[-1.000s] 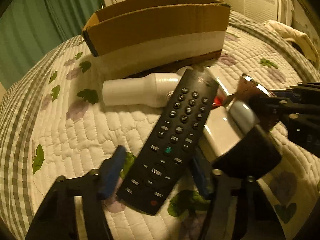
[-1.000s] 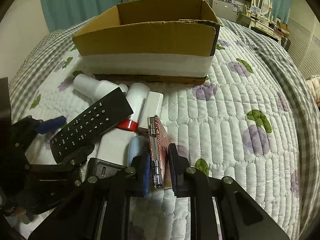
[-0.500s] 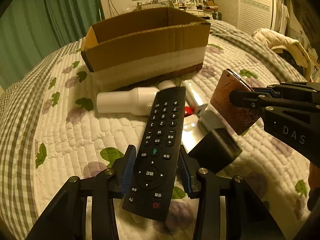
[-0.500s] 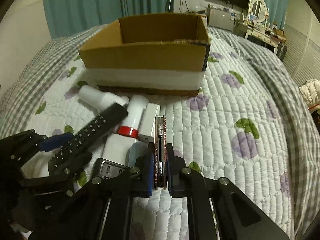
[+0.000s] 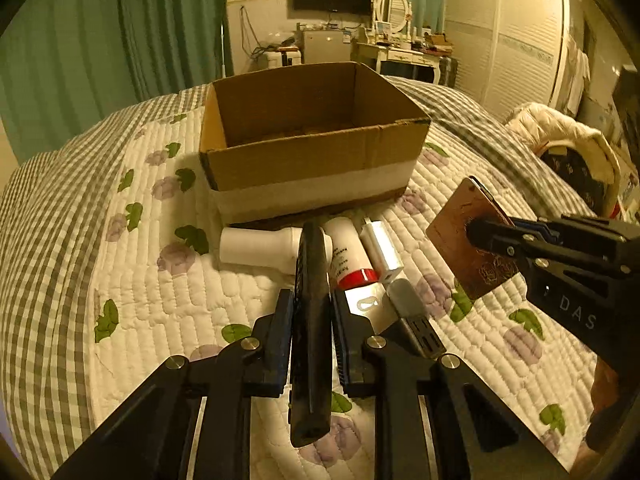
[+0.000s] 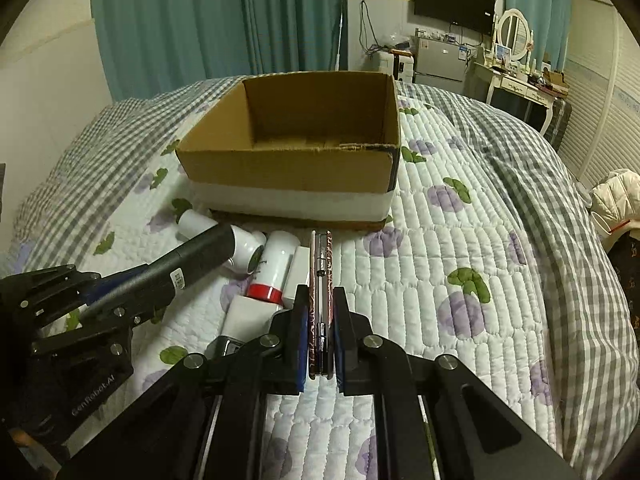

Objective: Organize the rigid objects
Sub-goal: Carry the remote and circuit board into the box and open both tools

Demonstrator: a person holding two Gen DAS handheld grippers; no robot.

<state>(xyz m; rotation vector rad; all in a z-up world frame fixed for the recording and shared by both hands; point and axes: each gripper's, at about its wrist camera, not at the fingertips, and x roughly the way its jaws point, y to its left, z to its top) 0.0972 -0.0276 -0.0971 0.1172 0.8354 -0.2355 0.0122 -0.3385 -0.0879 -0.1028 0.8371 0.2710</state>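
Remote (image 5: 311, 308) edge-up in left gripper (image 5: 311, 316) jaws — right gripper (image 6: 320, 332) clamps patterned case (image 6: 320, 292) (both above quilt (image 6: 460, 280)).

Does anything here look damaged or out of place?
Only small things. The cardboard box has a frayed, torn top edge near its front right corner. The white bottles lie tumbled on their sides before it on the quilt. Nothing looks spilled.

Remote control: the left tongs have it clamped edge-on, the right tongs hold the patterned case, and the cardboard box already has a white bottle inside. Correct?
Not quite. The cardboard box shows only bare cardboard inside in the right wrist view; the white bottle lies on the quilt in front of it. The left tongs do clamp the remote control, and the right tongs hold the patterned case.
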